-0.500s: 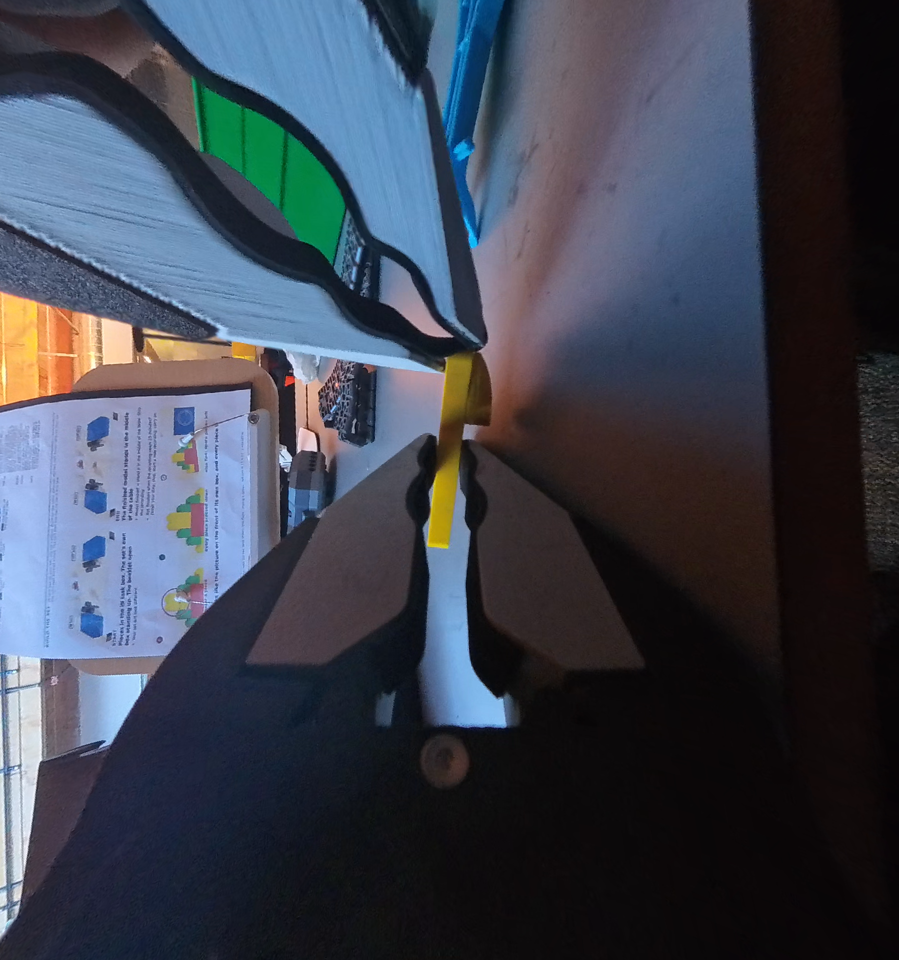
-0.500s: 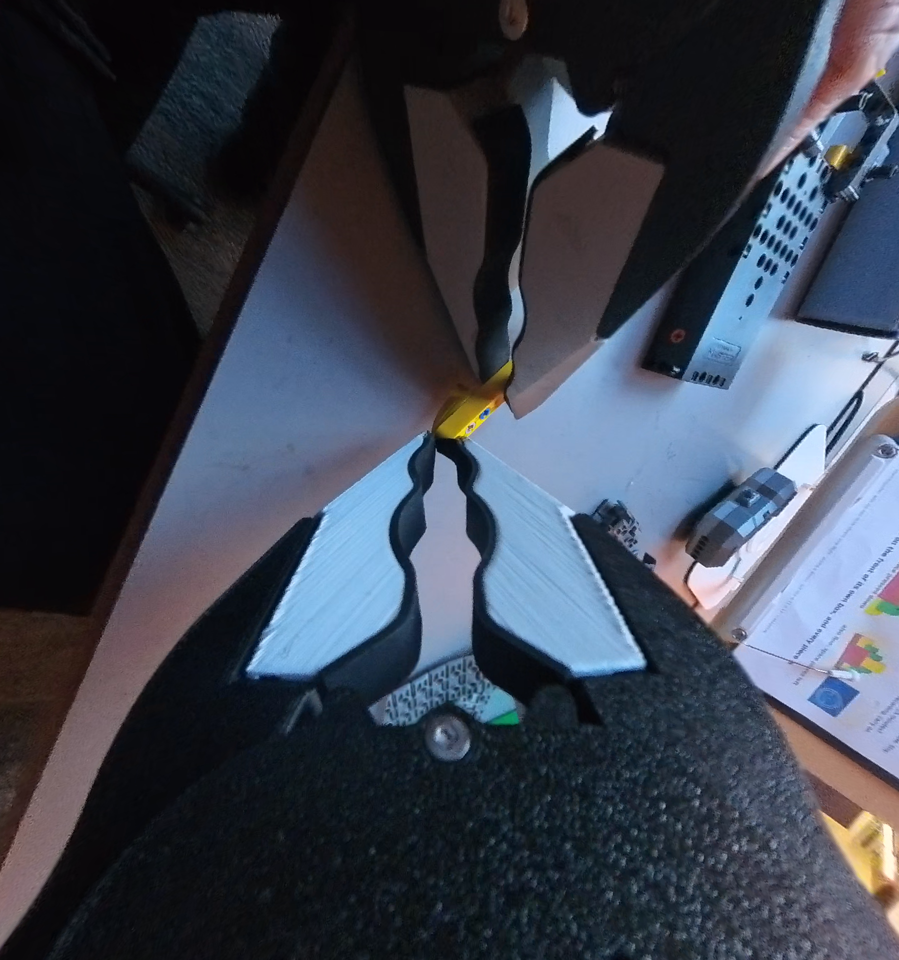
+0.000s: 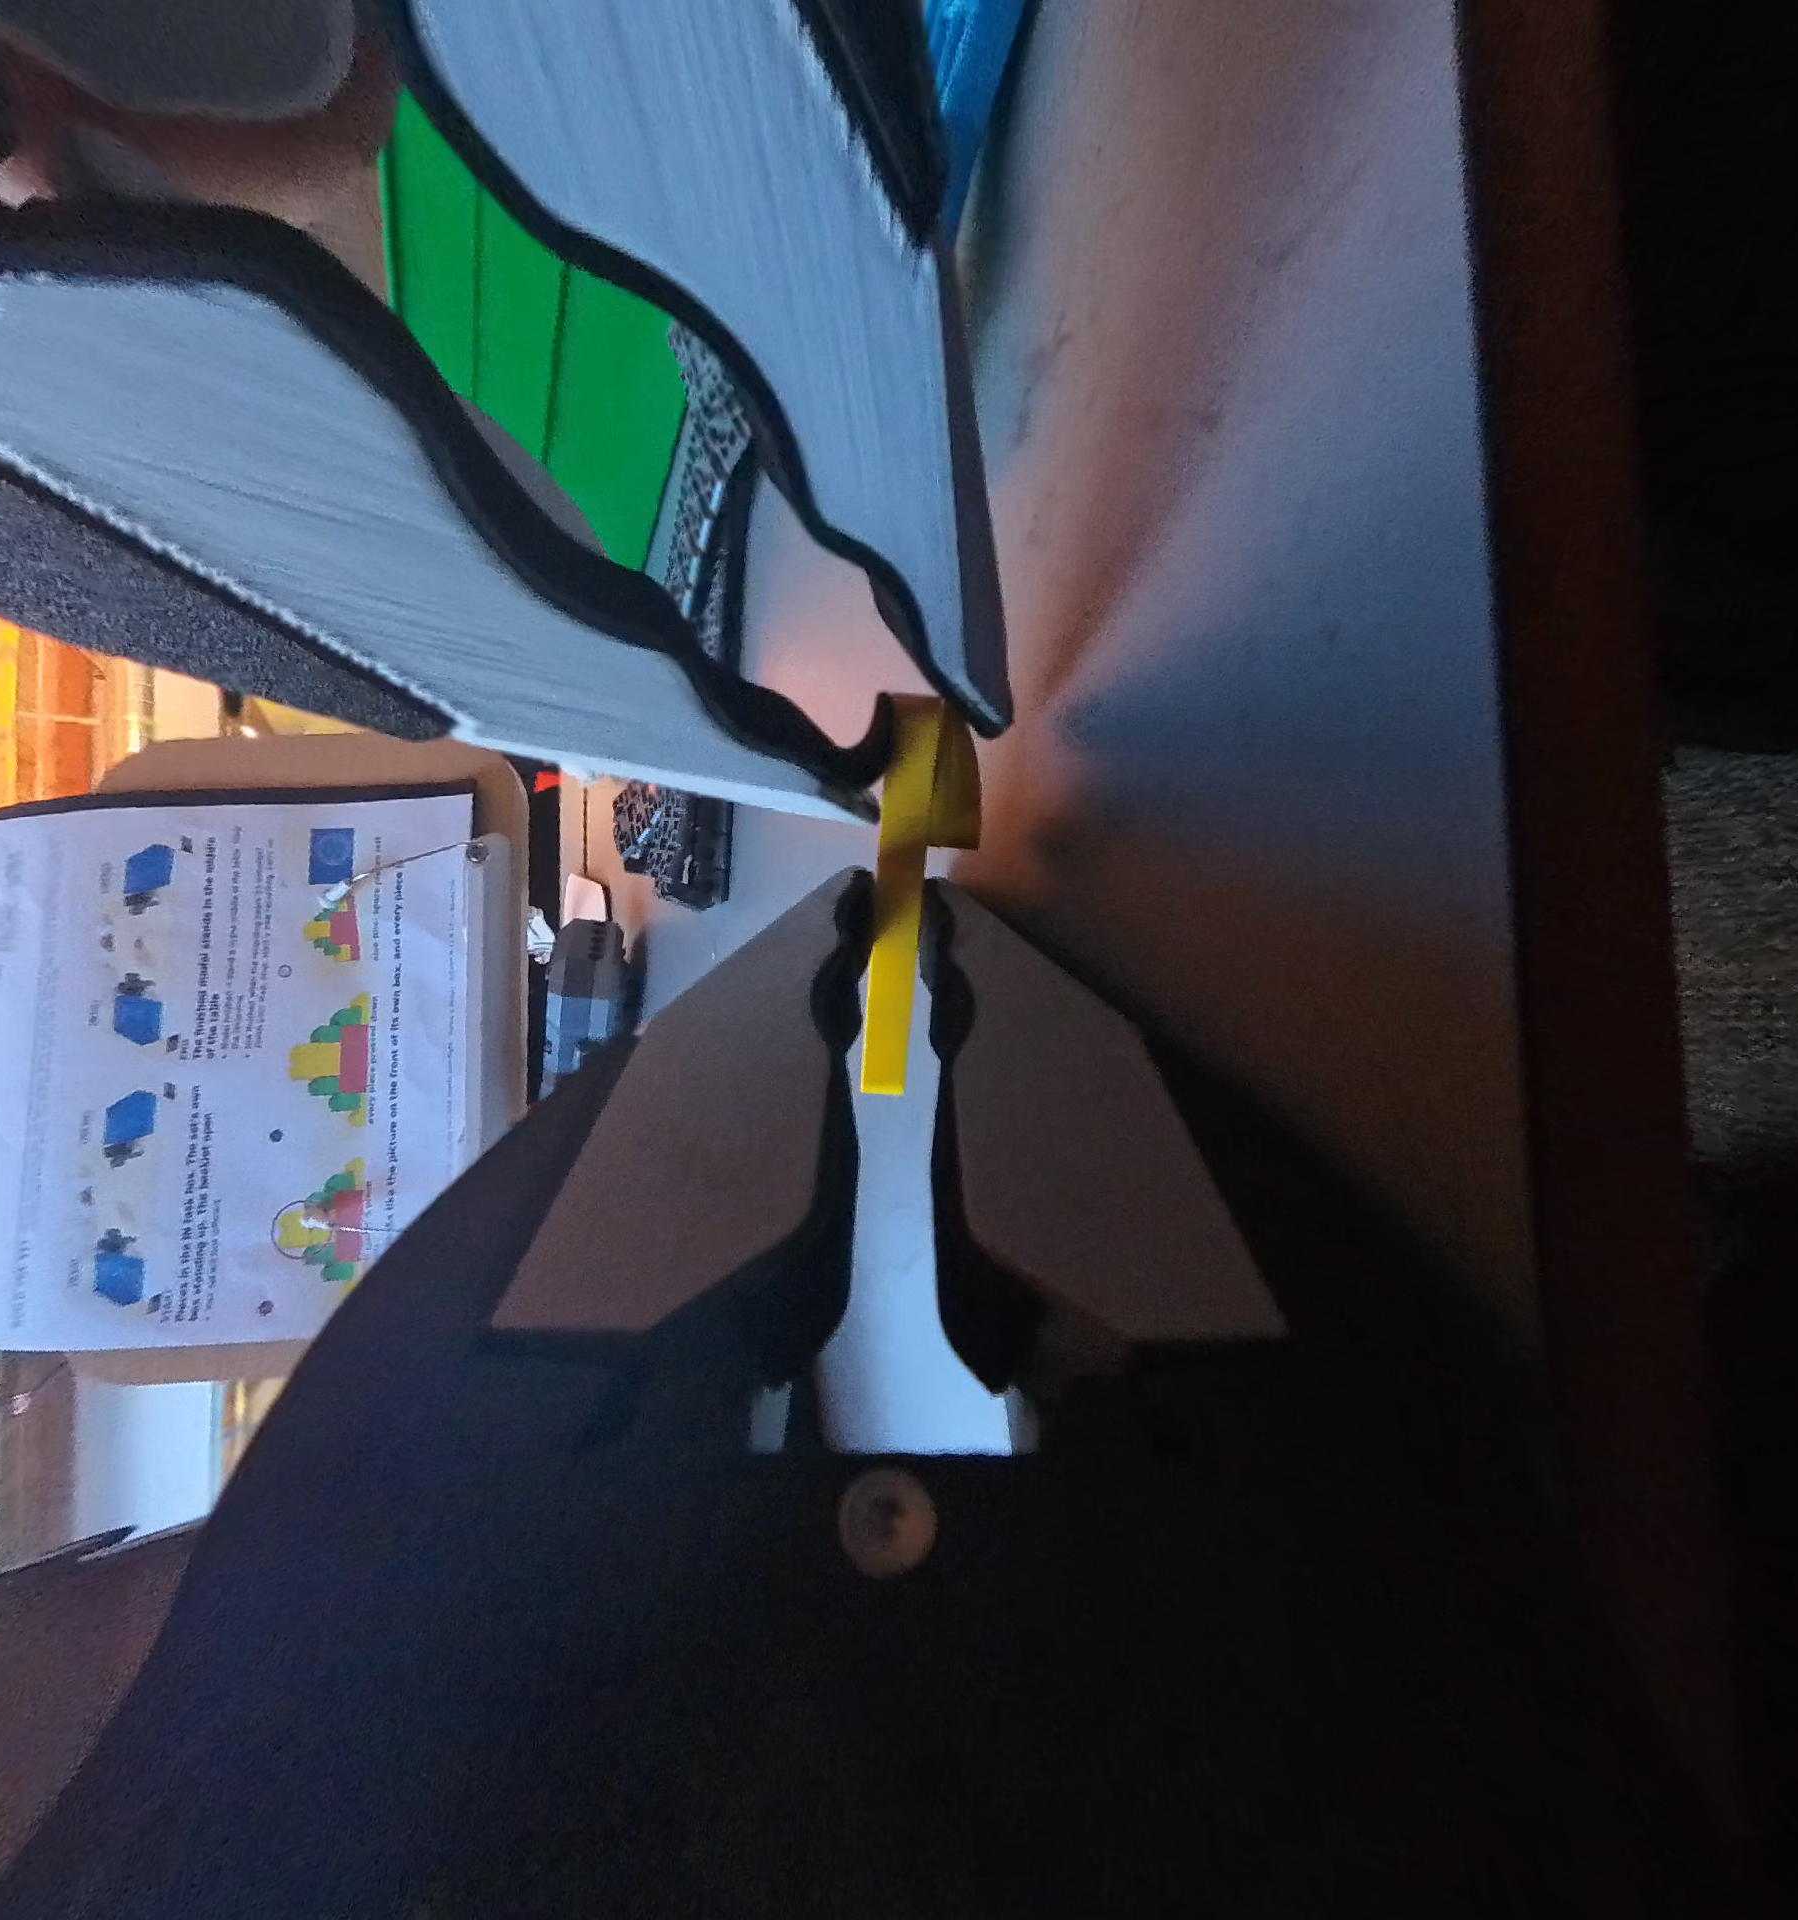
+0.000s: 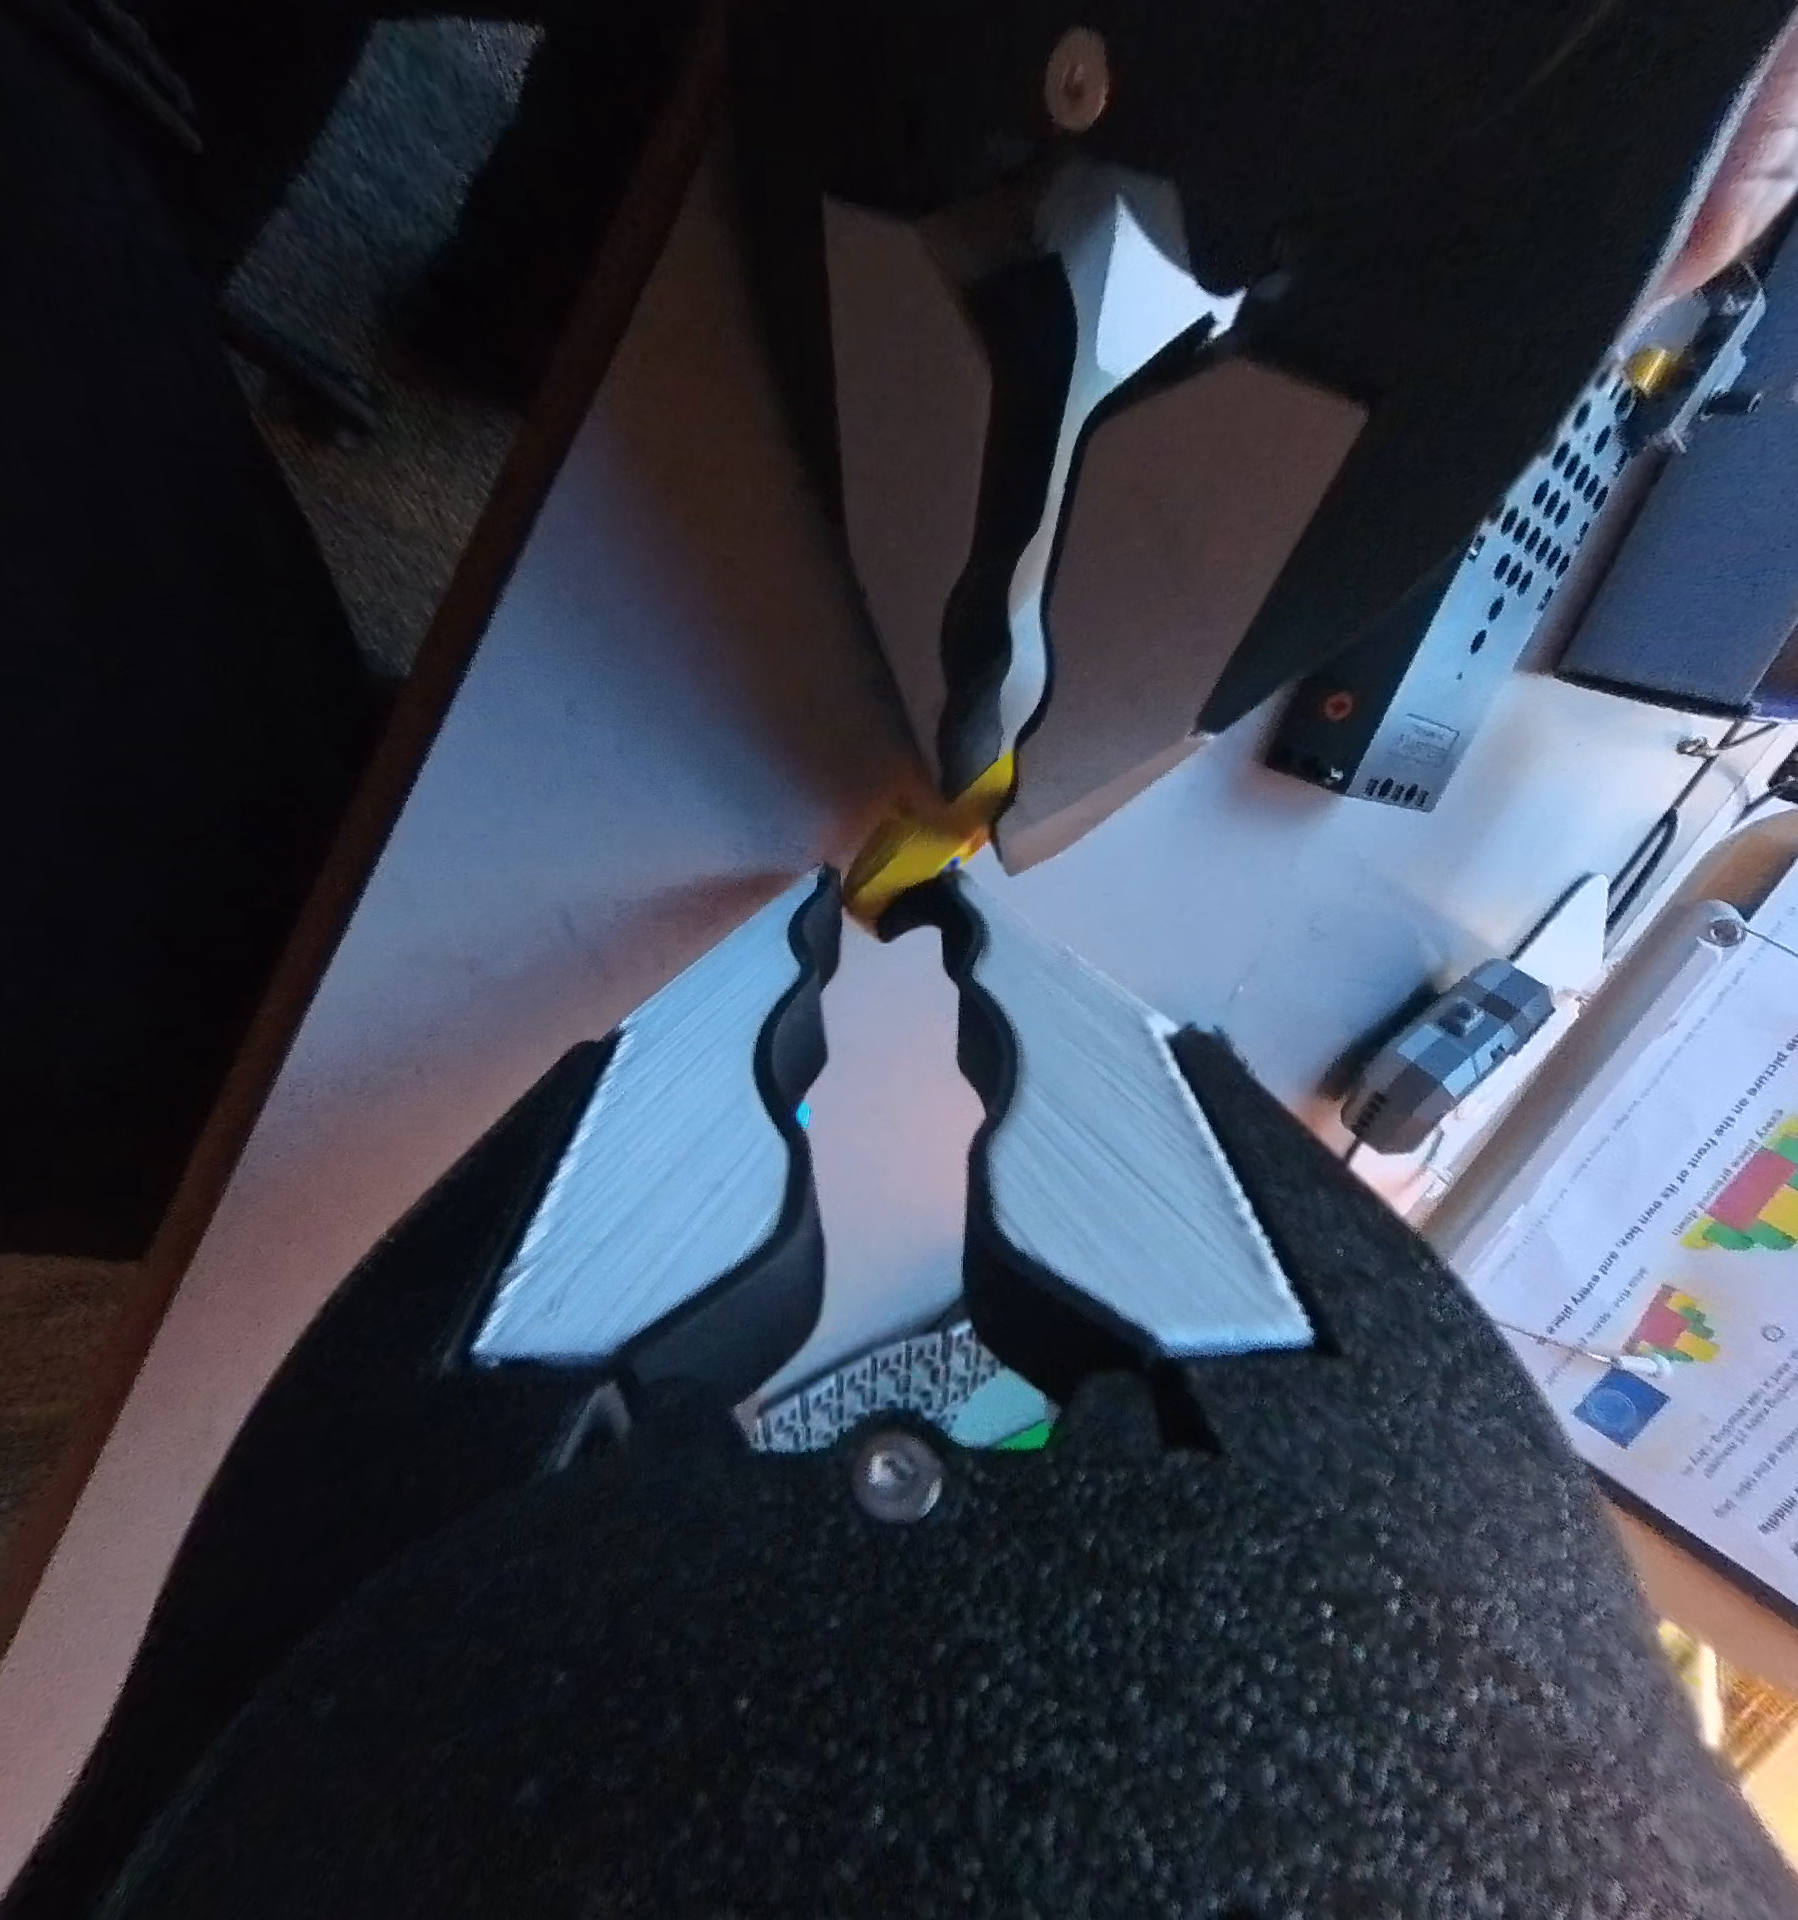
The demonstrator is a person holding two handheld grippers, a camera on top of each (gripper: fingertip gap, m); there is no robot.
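My left gripper (image 3: 895, 888), with dull brown fingers, is shut on a thin yellow piece (image 3: 890, 997) held edge-on above the white table (image 3: 1238, 520). The piece's rounded far end sticks out past the tips. My right gripper (image 3: 934, 727), with pale ribbed fingers, comes in from the upper left, and its tips press on both sides of that rounded end. In the right wrist view the right gripper (image 4: 890, 894) has the yellow piece (image 4: 900, 847) between its narrowly parted tips. The left gripper (image 4: 983, 800) holds the piece from the opposite side.
A printed instruction sheet (image 3: 209, 1060) on a board lies at the table's far side; it also shows in the right wrist view (image 4: 1705, 1247). A small grey-and-black device (image 4: 1446, 1049), a perforated metal box (image 4: 1497, 582) and a green plate (image 3: 542, 395) are nearby. The table's brown edge (image 4: 438, 675) runs close by. Both grippers' tips are close together, under 4 cm apart.
My right gripper's tips have spread a little and moved onto the yellow piece's rounded end. The left gripper still holds the piece in the same way.
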